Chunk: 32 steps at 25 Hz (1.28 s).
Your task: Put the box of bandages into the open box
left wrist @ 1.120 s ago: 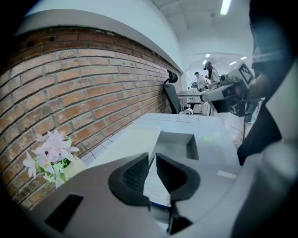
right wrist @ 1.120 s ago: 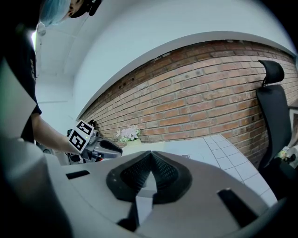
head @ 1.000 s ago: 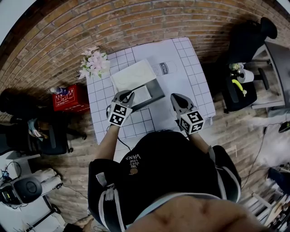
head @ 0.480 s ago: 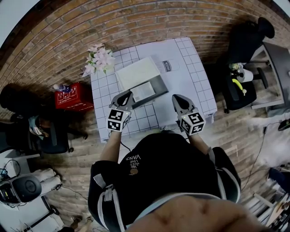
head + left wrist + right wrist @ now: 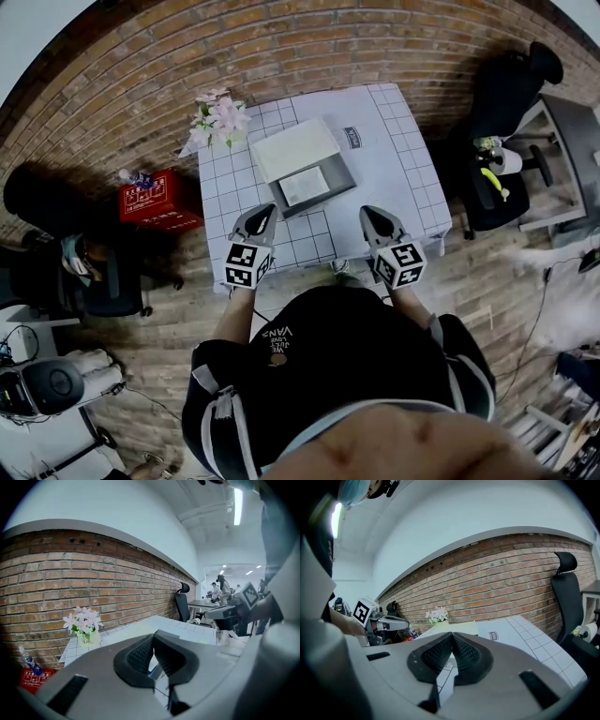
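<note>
Looking down, the head view alone shows the box of bandages (image 5: 305,186) lying in the dark tray of the open box (image 5: 340,176), whose white lid (image 5: 295,145) is folded open on the far side, mid tabletop (image 5: 394,178). The left gripper (image 5: 262,216) and right gripper (image 5: 372,217) hover over the near edge, apart from the open box. Only the gripper views settle each gripper's state: both have jaws pressed together, with nothing between them. Flowers (image 5: 83,623) stand at the far left corner.

Right gripper (image 5: 453,634), jaws together and empty, above gridded table (image 5: 534,635), perhaps flowers (image 5: 437,615) beyond.
</note>
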Motion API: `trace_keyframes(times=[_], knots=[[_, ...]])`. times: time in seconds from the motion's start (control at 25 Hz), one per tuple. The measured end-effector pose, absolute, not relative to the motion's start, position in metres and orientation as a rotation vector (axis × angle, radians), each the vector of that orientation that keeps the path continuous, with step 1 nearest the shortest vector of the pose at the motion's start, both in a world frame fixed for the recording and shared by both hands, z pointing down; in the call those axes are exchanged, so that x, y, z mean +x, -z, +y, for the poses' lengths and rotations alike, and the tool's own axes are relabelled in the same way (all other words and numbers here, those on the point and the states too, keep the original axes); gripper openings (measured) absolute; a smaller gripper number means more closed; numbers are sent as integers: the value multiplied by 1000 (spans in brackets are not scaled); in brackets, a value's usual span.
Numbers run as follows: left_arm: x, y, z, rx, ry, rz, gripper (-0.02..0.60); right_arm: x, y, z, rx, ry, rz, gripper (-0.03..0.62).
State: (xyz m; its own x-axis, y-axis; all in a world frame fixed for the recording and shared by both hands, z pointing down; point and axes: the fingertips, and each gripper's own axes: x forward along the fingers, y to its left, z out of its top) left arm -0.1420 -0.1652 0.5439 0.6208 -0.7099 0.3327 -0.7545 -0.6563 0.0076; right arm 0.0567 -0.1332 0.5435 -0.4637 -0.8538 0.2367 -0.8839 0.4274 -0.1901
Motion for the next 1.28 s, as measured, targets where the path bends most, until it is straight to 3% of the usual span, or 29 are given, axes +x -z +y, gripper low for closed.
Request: trace_keyframes(times=[1.28], knots=[[-212,-566,-46,2563,-324,-1296,12,10,-561,-37,1565,-462,-2519,-3]])
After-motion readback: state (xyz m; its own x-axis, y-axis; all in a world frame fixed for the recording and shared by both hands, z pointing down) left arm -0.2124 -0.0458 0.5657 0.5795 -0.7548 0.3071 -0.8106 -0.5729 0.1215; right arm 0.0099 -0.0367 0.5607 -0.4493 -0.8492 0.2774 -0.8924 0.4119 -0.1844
